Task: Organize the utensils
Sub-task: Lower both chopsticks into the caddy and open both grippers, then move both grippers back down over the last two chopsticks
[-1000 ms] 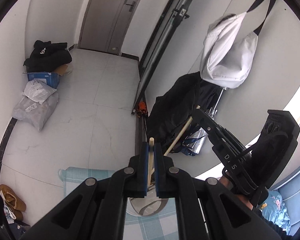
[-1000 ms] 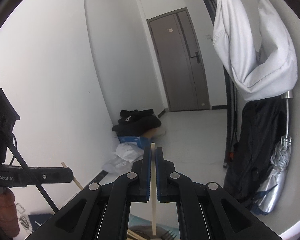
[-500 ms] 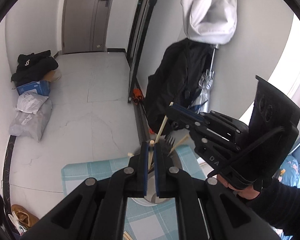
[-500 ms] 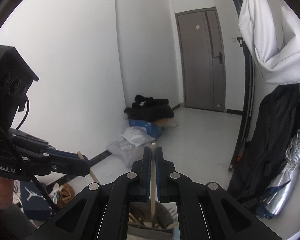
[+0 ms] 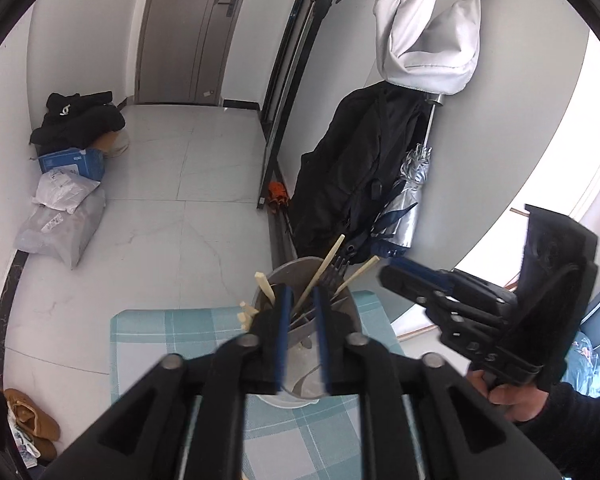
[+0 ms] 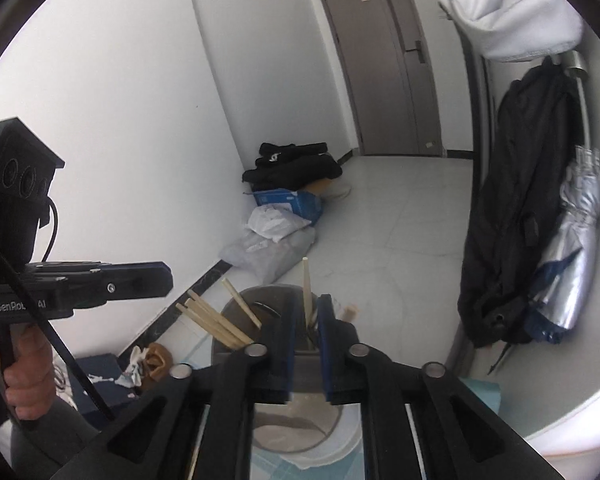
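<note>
A grey utensil holder (image 5: pixel 300 280) stands on a teal checked cloth (image 5: pixel 172 328) and holds several wooden chopsticks (image 5: pixel 324 264) and a dark fork (image 5: pixel 336 272). My left gripper (image 5: pixel 301 300) hangs just above the holder, jaws parted, nothing between them. In the right wrist view the holder (image 6: pixel 272 296) shows with chopsticks (image 6: pixel 216 320) leaning left. My right gripper (image 6: pixel 309 308) is open right over it; one chopstick (image 6: pixel 307 288) stands loose in the gap. The right gripper also shows in the left wrist view (image 5: pixel 404 272).
A white plate or bowl (image 6: pixel 340 432) lies under the holder. The cloth-covered table is small; the tiled floor (image 5: pixel 160 200) lies beyond its edge. Bags (image 5: pixel 60 220), a black coat (image 5: pixel 352 168) and a silver umbrella (image 5: pixel 408 200) stand by the walls.
Both grippers have come down over the holder and opened. Each let go of the chopstick it held; both chopsticks now stand in the holder.
</note>
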Motion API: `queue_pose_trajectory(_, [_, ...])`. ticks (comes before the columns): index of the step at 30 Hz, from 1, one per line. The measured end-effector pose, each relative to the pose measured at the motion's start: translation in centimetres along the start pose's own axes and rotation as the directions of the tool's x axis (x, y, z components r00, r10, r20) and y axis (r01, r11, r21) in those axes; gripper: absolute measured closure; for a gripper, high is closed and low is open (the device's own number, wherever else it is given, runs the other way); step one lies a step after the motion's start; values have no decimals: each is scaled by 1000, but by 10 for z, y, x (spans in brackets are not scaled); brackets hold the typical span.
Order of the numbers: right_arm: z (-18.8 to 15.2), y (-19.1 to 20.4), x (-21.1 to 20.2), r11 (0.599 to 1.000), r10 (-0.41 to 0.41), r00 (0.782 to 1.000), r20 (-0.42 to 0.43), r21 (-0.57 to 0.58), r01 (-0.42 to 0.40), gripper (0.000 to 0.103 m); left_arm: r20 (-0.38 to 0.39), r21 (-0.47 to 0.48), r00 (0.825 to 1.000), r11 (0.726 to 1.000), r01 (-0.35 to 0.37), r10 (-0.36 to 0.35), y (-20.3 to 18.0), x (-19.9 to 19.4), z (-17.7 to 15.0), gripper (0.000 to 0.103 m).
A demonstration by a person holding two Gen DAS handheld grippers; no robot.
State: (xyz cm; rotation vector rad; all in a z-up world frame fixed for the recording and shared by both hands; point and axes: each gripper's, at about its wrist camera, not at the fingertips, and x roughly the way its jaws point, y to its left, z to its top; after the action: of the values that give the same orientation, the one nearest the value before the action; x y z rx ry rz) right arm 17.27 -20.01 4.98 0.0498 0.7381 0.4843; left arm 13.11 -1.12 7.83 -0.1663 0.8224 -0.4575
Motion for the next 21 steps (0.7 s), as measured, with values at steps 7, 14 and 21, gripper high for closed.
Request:
queue_pose_trajectory(7, [-9,-1,-49,996,10,999,49,87,-14,65,91,-66,988,991,-119,125,-1,-26,-11,42])
queue_pose_trajectory(14, [-25,14,-85,989,37,996,85,141,-48,57,117,-89,967,972,-217,227,-8,-45,-30,38])
queue_pose_trajectory(21, [-47,39,-113,977,111,983,144,163,-134,25,166,-88,950,964,-253,264,-24,-68,-58,21])
